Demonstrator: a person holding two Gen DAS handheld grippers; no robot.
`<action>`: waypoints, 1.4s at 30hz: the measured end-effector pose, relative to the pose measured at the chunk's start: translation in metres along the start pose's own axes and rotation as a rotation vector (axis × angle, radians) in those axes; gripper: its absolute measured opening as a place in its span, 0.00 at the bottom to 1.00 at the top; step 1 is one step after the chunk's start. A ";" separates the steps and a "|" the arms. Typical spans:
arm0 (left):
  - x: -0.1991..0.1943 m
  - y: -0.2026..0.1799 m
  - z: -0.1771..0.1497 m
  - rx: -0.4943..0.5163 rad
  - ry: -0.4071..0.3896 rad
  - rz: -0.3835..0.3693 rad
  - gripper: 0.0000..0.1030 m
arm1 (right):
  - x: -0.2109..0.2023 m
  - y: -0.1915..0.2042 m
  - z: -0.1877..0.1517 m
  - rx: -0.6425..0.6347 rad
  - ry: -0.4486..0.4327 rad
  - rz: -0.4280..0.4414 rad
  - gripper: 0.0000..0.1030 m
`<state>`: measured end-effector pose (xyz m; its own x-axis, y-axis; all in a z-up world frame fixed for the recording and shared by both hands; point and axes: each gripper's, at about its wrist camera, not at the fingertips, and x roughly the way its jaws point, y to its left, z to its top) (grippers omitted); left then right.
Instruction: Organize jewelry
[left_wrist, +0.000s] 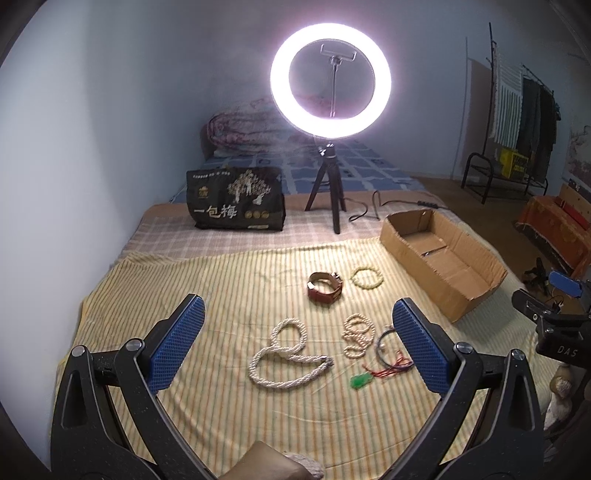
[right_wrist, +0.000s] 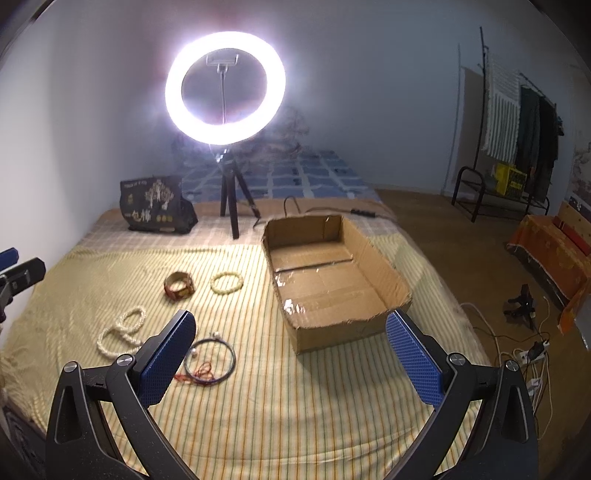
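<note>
Left gripper: the left gripper (left_wrist: 297, 334) hangs over the near part of the striped cloth (left_wrist: 229, 280), its blue pads spread wide, nothing between them.
Right gripper: the right gripper (right_wrist: 291, 354) is spread just as wide and empty, poised above the cloth in front of the box's near wall.
White rope necklace: the thick twisted rope necklace (left_wrist: 284, 356) lies in a loose loop on the cloth, right below the left gripper's opening.
Small bead strand: a heap of small pale beads (left_wrist: 357, 334) sits just right of the rope necklace.
Dark hoop: a thin dark hoop (right_wrist: 210, 360) with a couple of pearls and red threads lies beside the right gripper's left pad (right_wrist: 168, 360).
Green charm: a little green charm (left_wrist: 359, 380) rests near the red threads, close to the bead heap.
Brown leather band: a brown band (left_wrist: 324, 287), curled into a ring, sits farther back toward the middle of the cloth.
Yellow bead bracelet: the yellowish bracelet (left_wrist: 367, 277) lies just right of the brown band, apart from it.
Box: the open cardboard box (right_wrist: 384, 273) stands on the right side of the cloth; no jewelry shows inside.
Backdrop: a lit ring light (left_wrist: 330, 79) on a small tripod stands behind the cloth, with a black printed bag (left_wrist: 236, 199) to its left.
</note>
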<state>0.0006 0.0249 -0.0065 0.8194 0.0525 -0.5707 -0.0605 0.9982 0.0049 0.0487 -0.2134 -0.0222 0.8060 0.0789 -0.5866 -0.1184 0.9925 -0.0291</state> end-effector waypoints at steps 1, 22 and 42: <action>0.001 0.002 -0.001 0.002 0.004 0.007 1.00 | 0.003 0.001 -0.001 0.000 0.014 0.004 0.99; 0.051 0.080 -0.021 -0.063 0.144 0.079 0.95 | 0.048 0.029 -0.023 -0.191 0.151 0.014 0.99; 0.109 0.081 -0.063 -0.163 0.430 -0.065 0.65 | 0.114 0.046 -0.054 -0.145 0.428 0.173 0.55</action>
<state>0.0487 0.1093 -0.1201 0.5163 -0.0621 -0.8542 -0.1334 0.9794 -0.1518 0.1035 -0.1643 -0.1346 0.4599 0.1663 -0.8723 -0.3336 0.9427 0.0039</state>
